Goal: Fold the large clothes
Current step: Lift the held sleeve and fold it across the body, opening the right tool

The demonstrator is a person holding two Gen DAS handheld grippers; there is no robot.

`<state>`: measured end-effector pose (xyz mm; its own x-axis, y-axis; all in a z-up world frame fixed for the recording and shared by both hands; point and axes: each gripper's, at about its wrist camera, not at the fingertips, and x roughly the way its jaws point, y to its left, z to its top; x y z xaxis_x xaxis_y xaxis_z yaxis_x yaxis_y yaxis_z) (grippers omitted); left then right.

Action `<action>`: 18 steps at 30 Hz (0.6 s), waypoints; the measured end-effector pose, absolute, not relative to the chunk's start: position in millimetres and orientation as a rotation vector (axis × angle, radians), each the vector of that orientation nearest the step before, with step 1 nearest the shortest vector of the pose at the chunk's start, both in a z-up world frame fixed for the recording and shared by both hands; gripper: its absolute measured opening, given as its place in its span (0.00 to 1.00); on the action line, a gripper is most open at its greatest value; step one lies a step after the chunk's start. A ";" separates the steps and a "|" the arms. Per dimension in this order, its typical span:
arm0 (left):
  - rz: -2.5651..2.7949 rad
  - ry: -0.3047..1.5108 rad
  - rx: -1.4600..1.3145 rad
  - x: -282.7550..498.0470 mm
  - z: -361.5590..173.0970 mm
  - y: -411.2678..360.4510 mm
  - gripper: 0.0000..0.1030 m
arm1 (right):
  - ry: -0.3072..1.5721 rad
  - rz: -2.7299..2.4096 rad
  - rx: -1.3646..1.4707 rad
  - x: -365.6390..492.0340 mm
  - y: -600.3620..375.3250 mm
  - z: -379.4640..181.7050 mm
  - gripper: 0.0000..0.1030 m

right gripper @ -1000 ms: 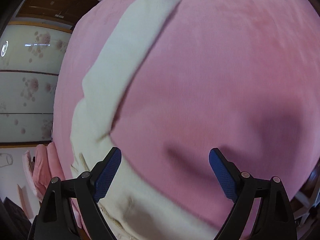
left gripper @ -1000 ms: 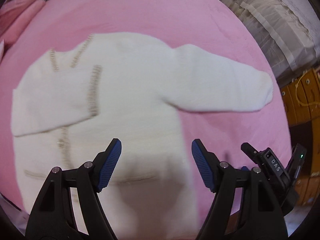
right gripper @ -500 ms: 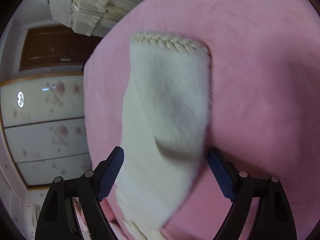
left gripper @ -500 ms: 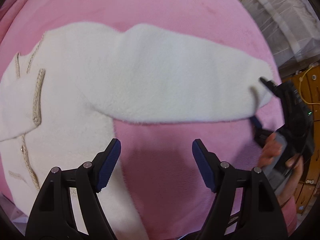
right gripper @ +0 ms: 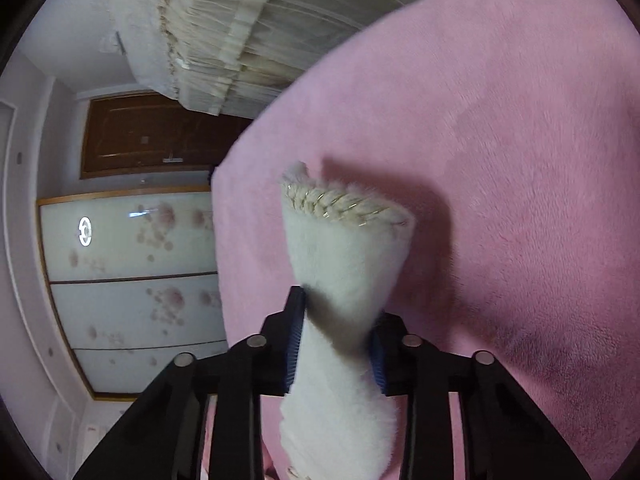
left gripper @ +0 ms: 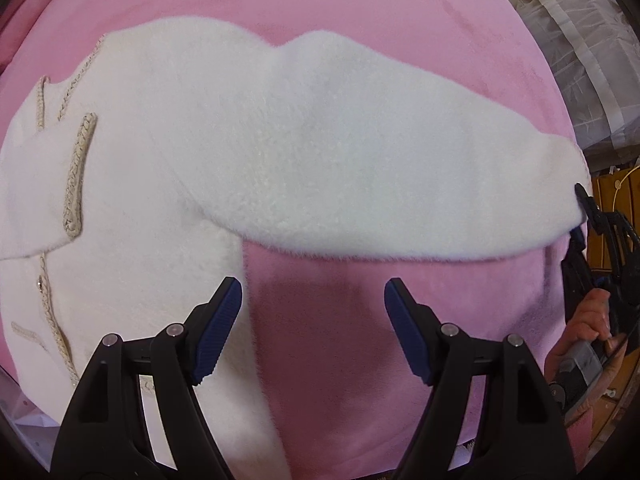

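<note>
Left wrist view: the left claw hangs released, ribbed blue pads apart over plush pink bedding. Ahead lies the fuzzy white cardigan with braided beige trim, its sleeve stretching rightward.

Right wrist view: the right claw has just clenched, grasping the sleeve behind its braided cuff.

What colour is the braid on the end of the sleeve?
Beige with shiny gold threads; the braid shows best in the right wrist view.
</note>
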<state>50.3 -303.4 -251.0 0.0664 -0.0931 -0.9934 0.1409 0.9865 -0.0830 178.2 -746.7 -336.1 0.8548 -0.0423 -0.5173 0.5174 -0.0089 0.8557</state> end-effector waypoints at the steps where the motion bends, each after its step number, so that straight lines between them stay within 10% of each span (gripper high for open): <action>1: -0.184 1.499 0.034 48.1 -251.7 -305.3 0.69 | 0.381 -0.460 1.504 178.8 -745.4 -329.6 0.13; 18: -0.103 1.398 -0.072 24.5 -207.9 -214.3 0.69 | 0.367 -0.162 1.184 260.8 -690.5 -194.8 0.08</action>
